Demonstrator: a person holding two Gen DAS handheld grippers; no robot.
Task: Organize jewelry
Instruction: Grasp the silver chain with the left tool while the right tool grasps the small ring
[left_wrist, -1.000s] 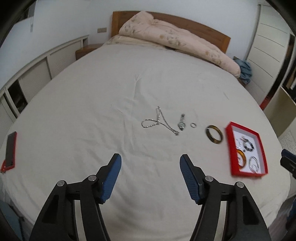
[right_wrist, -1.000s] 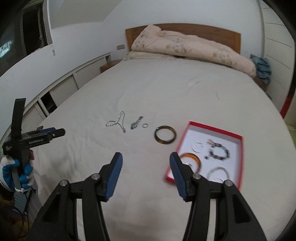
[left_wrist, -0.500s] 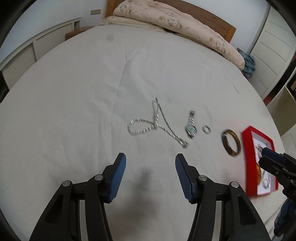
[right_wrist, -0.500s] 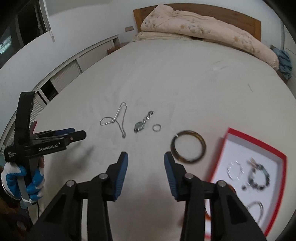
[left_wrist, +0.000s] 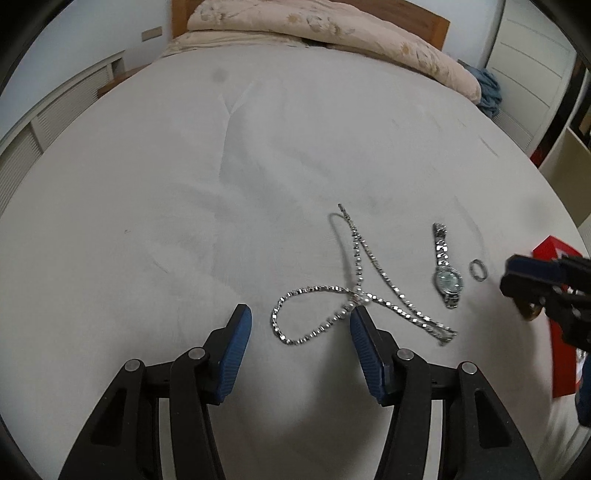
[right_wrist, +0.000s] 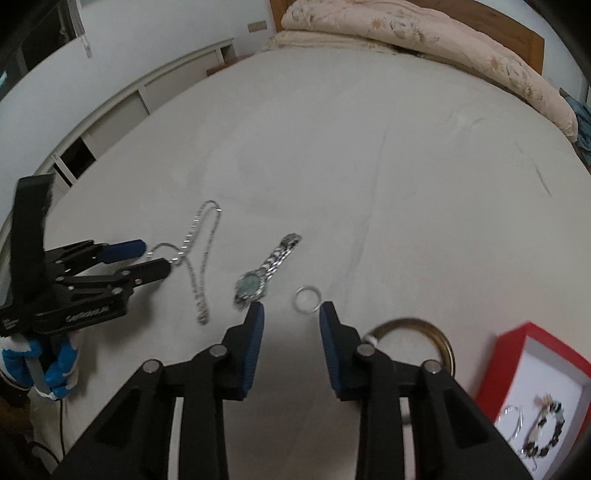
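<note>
On the white bed sheet (left_wrist: 258, 166) lie a silver chain necklace (left_wrist: 354, 280), a silver watch (left_wrist: 447, 277) and a small ring (left_wrist: 478, 270) in a row. My left gripper (left_wrist: 299, 314) is open just above the necklace's loop, which lies between its blue pads untouched. My right gripper (right_wrist: 292, 308) has its jaws closing; the ring (right_wrist: 307, 294) lies just ahead of the tips, nothing pinched. The watch (right_wrist: 255, 282) is by its left fingertip. A brown bangle (right_wrist: 432, 332) lies right of it, beside the red tray (right_wrist: 517, 339) holding several bracelets.
A folded floral quilt (left_wrist: 332, 33) and wooden headboard (left_wrist: 436, 22) are at the far end of the bed. Low white cabinets (right_wrist: 110, 125) run along the left side. A blue-gloved hand (right_wrist: 55, 365) holds the left gripper (right_wrist: 157, 256). The right gripper (left_wrist: 508, 277) enters the left wrist view.
Both grippers have sunk toward the sheet and forward to the jewelry. The left one now straddles the necklace loop. The right one's jaws have narrowed near the ring.
</note>
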